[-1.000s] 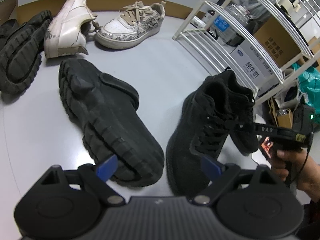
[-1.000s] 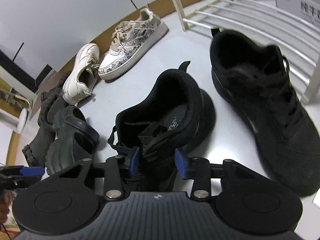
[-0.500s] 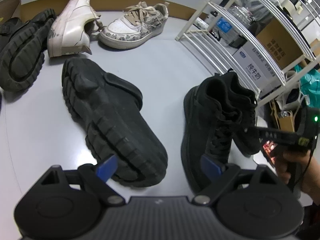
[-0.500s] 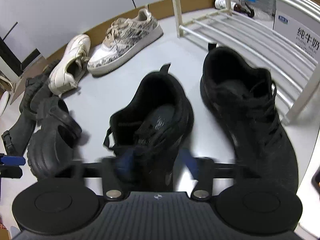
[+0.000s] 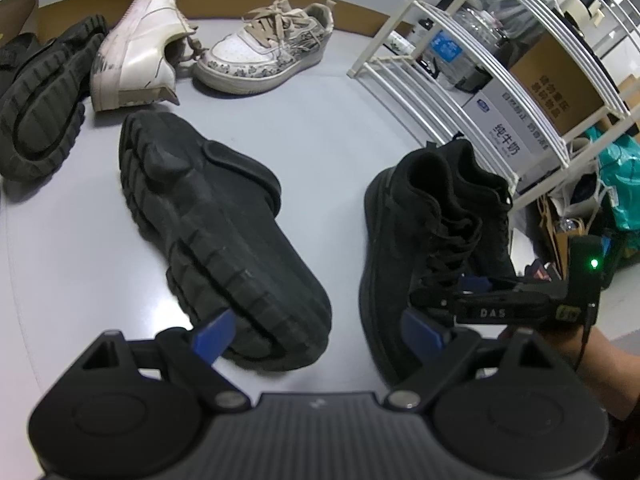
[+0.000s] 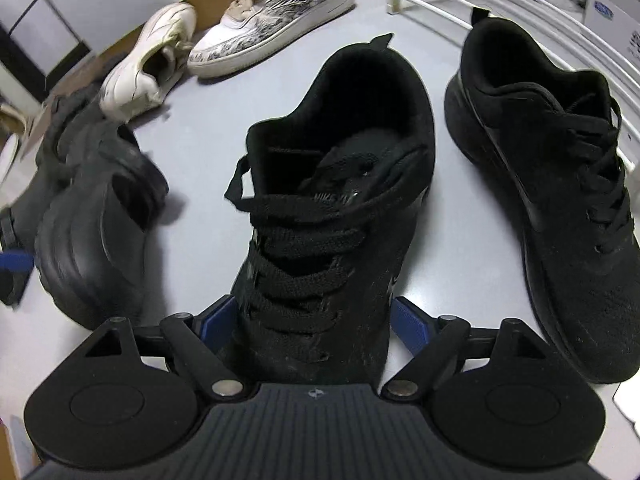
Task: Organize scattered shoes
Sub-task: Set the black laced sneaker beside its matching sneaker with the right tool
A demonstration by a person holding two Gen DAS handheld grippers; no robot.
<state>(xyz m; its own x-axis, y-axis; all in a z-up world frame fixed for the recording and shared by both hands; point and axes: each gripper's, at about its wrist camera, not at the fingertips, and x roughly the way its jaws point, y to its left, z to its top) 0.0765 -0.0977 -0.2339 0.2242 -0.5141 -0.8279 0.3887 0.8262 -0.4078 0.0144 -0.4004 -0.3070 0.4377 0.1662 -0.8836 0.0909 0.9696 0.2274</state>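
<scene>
Two black lace-up sneakers stand side by side on the grey floor: one (image 6: 332,208) straight ahead of my right gripper (image 6: 314,320), its mate (image 6: 560,208) to the right by the rack. My right gripper is open, its blue pads either side of the near sneaker's toe, not gripping it. In the left wrist view the pair (image 5: 432,232) stands at right, with my right gripper (image 5: 500,308) over its front. My left gripper (image 5: 316,328) is open and empty, just behind the toe of a chunky black shoe (image 5: 216,228) lying on its side.
A white sneaker (image 5: 140,44) and a patterned white sneaker (image 5: 268,48) lie at the back by the wall. Another chunky black shoe (image 5: 36,96) lies sole-up at left. A white wire shoe rack (image 5: 472,76) stands at right, boxes and bags behind it.
My right gripper was shut on the near black sneaker's tongue; it has opened and let go. The sneaker now stands upright beside its mate. My left gripper barely moved.
</scene>
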